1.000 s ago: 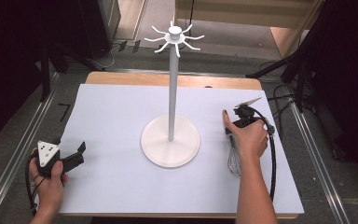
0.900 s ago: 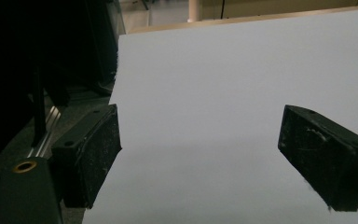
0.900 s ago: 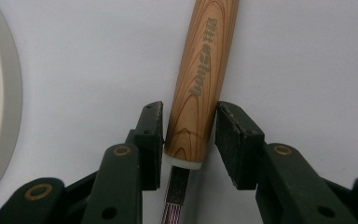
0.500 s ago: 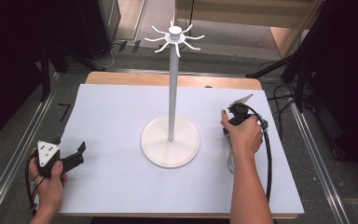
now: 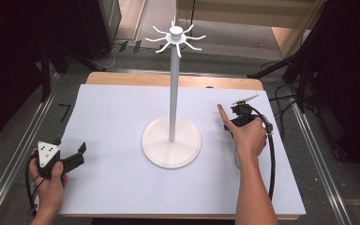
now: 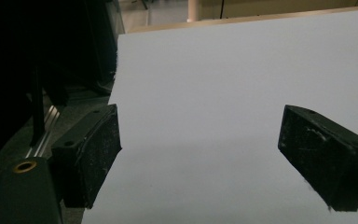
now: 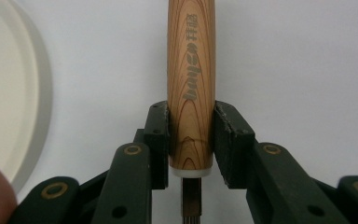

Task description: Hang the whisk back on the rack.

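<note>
High view: your right gripper (image 5: pixel 236 115) sits near the right edge of the white worktop (image 5: pixel 117 122), just right of the hook stand (image 5: pixel 171 138), whose 8 or so hooks are all bare. Wire loops of a whisk (image 5: pixel 237 157) poke out behind your right hand (image 5: pixel 248 138). So I'd guess hanging it is the job, and that's all still left. Your left gripper (image 5: pixel 63 159) rests at the near-left corner.

Left gripper view: jaws spread wide, nothing between them, just bare worktop.

Right gripper view: jaws closed snug on the whisk's wooden handle (image 7: pixel 190 84) near its wire end, handle pointing away over the worktop.
</note>
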### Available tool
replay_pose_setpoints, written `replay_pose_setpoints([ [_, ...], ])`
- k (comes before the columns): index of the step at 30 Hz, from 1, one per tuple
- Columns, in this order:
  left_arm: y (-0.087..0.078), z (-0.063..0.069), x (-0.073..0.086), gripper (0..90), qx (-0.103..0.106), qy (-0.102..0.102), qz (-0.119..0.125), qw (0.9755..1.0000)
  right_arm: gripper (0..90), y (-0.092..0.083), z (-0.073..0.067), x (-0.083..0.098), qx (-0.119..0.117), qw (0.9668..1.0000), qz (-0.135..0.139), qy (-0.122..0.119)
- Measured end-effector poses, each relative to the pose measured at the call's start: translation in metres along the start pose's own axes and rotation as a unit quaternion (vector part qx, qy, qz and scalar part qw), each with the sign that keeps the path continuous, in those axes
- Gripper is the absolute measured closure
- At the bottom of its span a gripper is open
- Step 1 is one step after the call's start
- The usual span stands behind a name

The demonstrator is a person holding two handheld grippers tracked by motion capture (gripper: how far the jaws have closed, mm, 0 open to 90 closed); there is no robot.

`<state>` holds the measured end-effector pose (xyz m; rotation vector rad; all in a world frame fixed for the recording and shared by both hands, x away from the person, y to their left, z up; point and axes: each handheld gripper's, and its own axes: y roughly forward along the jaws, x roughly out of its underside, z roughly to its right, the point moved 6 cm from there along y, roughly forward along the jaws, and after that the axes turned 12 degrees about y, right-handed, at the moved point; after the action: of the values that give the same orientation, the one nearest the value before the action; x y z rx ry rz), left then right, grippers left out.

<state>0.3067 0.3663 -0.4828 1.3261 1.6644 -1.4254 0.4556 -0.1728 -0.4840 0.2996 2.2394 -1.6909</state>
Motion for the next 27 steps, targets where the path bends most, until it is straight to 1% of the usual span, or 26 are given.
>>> replay_pose_setpoints([
  [1, 0.000, 0.000, 0.000, 13.8, 0.000, 0.000, 0.000, 1.0000, 70.1, -0.002, -0.001, 0.000, -0.007, 1.0000, 0.004, -0.003],
  [3, 0.000, 0.000, 0.000, 13.8, 0.000, 0.001, -0.001, 1.0000, 70.1, -0.004, -0.003, 0.001, -0.009, 0.9999, 0.007, -0.005],
  [4, 0.000, 0.000, 0.000, 13.8, 0.000, 0.001, 0.000, 1.0000, 70.1, -0.007, -0.004, 0.001, -0.014, 0.9998, 0.014, -0.008],
  [5, 0.000, 0.000, 0.000, 13.8, 0.000, 0.001, -0.001, 1.0000, 70.1, -0.012, -0.007, 0.002, -0.029, 0.9992, 0.026, -0.013],
  [6, 0.000, 0.000, 0.000, 13.9, 0.000, 0.001, -0.001, 1.0000, 70.1, -0.012, -0.007, 0.002, -0.029, 0.9992, 0.026, -0.013],
  [7, 0.000, 0.000, 0.000, 13.9, 0.000, 0.001, -0.001, 1.0000, 70.1, -0.014, -0.008, 0.003, -0.034, 0.9988, 0.034, -0.012],
  [8, 0.000, 0.000, 0.000, 13.9, 0.000, 0.001, -0.001, 1.0000, 70.2, -0.018, -0.009, 0.004, -0.053, 0.9974, 0.047, -0.013],
  [9, 0.000, 0.000, 0.000, 13.8, -0.001, 0.001, 0.000, 1.0000, 70.2, -0.021, -0.010, 0.006, -0.058, 0.9969, 0.052, -0.012],
  [10, 0.000, 0.000, 0.000, 13.8, -0.001, 0.001, 0.000, 1.0000, 70.2, -0.021, -0.010, 0.006, -0.058, 0.9969, 0.052, -0.012],
  [11, 0.000, 0.000, 0.000, 13.8, 0.000, 0.001, 0.000, 1.0000, 70.2, -0.022, -0.010, 0.006, -0.062, 0.9962, 0.058, -0.016],
  [12, 0.000, 0.001, 0.000, 13.8, 0.000, 0.002, 0.000, 1.0000, 70.2, -0.025, -0.010, 0.008, -0.068, 0.9955, 0.065, -0.014],
  [13, 0.000, 0.001, 0.000, 13.8, 0.000, 0.002, 0.000, 1.0000, 70.2, -0.025, -0.010, 0.008, -0.068, 0.9955, 0.065, -0.014],
  [14, 0.000, 0.001, 0.000, 13.9, 0.000, 0.002, 0.000, 1.0000, 70.2, -0.029, -0.009, 0.010, -0.074, 0.9944, 0.074, -0.013],
  [17, 0.000, 0.001, 0.000, 13.9, 0.000, 0.002, 0.000, 1.0000, 70.2, -0.034, -0.007, 0.013, -0.084, 0.9922, 0.092, -0.014],
  [22, 0.000, 0.001, 0.000, 13.8, -0.001, 0.003, 0.000, 1.0000, 70.2, -0.041, -0.007, 0.016, -0.096, 0.9894, 0.107, -0.022],
  [23, 0.000, 0.001, 0.000, 13.8, -0.001, 0.003, 0.000, 1.0000, 70.2, -0.042, -0.008, 0.017, -0.103, 0.9878, 0.114, -0.026],
  [25, 0.000, 0.001, 0.000, 13.8, -0.001, 0.003, 0.000, 1.0000, 70.2, -0.045, -0.010, 0.018, -0.108, 0.9863, 0.122, -0.026],
  [27, 0.000, 0.001, 0.000, 13.8, -0.001, 0.003, 0.000, 1.0000, 70.3, -0.049, -0.012, 0.019, -0.122, 0.9828, 0.135, -0.031],
])
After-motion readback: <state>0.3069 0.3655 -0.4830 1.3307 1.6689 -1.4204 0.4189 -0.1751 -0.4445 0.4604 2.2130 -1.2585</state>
